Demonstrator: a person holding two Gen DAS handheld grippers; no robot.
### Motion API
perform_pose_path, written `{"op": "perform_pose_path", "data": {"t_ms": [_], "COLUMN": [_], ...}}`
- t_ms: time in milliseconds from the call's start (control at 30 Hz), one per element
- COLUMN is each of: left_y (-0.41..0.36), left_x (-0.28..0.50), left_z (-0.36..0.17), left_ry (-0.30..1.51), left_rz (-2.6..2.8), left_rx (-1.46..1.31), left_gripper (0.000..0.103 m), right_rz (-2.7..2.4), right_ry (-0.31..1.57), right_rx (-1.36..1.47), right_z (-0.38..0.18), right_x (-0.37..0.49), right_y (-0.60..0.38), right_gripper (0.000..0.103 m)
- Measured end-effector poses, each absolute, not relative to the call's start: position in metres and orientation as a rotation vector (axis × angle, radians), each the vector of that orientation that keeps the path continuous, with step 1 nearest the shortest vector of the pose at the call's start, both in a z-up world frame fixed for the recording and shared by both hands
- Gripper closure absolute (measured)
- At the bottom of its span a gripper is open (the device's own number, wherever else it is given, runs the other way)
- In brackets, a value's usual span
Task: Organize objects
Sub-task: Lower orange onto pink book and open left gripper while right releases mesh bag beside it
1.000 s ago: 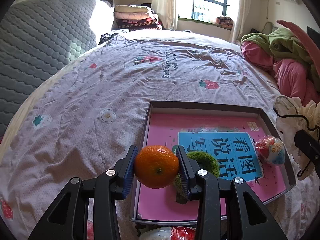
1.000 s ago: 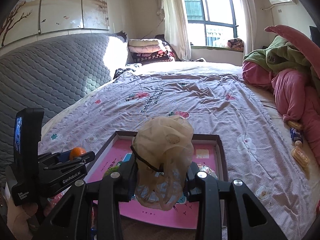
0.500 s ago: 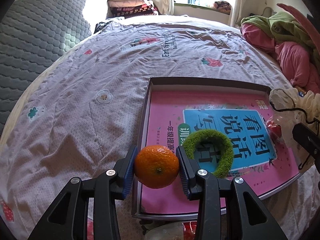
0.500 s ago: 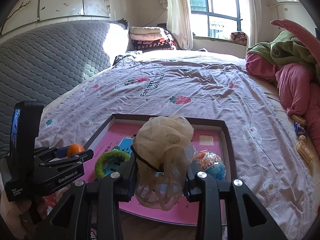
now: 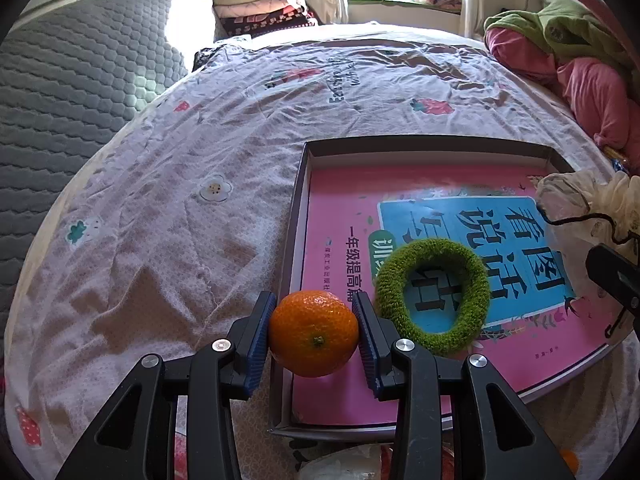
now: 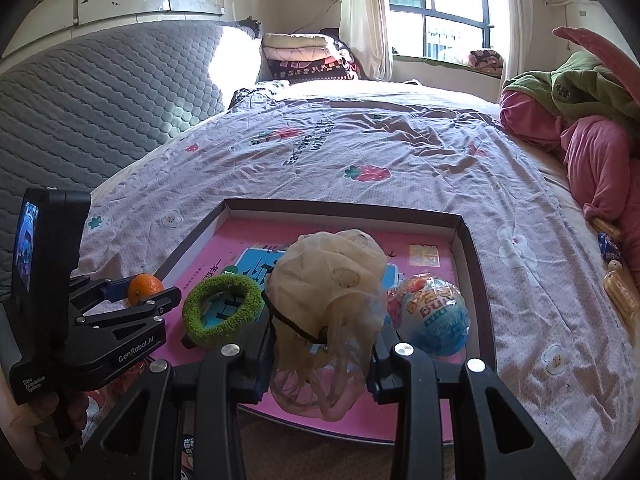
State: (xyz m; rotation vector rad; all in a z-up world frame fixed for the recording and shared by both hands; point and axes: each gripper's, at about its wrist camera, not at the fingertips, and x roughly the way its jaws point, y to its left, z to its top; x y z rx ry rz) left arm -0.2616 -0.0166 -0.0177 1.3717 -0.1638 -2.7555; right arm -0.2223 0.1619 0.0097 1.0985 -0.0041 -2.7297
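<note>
A shallow grey box (image 5: 304, 184) (image 6: 466, 240) lies on the bed with a pink book (image 5: 336, 208) (image 6: 224, 256) flat inside it. My left gripper (image 5: 314, 334) (image 6: 138, 294) is shut on an orange mandarin (image 5: 314, 332) (image 6: 145, 287), held over the box's left rim. A green fuzzy ring (image 5: 434, 294) (image 6: 220, 308) rests on the book. My right gripper (image 6: 320, 356) is shut on a beige mesh pouch (image 6: 328, 300) (image 5: 576, 200) above the box's near part. A round blue-and-red wrapped toy (image 6: 434, 316) sits in the box to the right of the pouch.
The bed has a wrinkled floral sheet (image 5: 200, 160) (image 6: 360, 152), a grey quilted headboard (image 6: 100, 96) on the left, pink and green clothes (image 6: 592, 128) heaped on the right, and folded blankets (image 6: 304, 56) at the far end. Small snack packets (image 6: 616, 280) lie at the right edge.
Both grippers have sunk toward the box, which looks nearer and larger. The green ring has come fully into the left wrist view. Both grips are unchanged.
</note>
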Motion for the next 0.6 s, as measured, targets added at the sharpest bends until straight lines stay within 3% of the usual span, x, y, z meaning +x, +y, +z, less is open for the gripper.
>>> {"op": "perform_pose_path", "data": {"t_ms": [600], "left_y": [0.010], "left_x": [-0.251], "left_z": [-0.015], "left_ry": [-0.242], "left_rz": [-2.794], "left_rx": [1.337], "left_gripper": [0.062], "right_rz": [-2.705], "right_ry": [0.033], "right_rx": [1.137], "right_z": [0.000], "right_x": [-0.225], "right_y": [0.155], "right_gripper": [0.066]}}
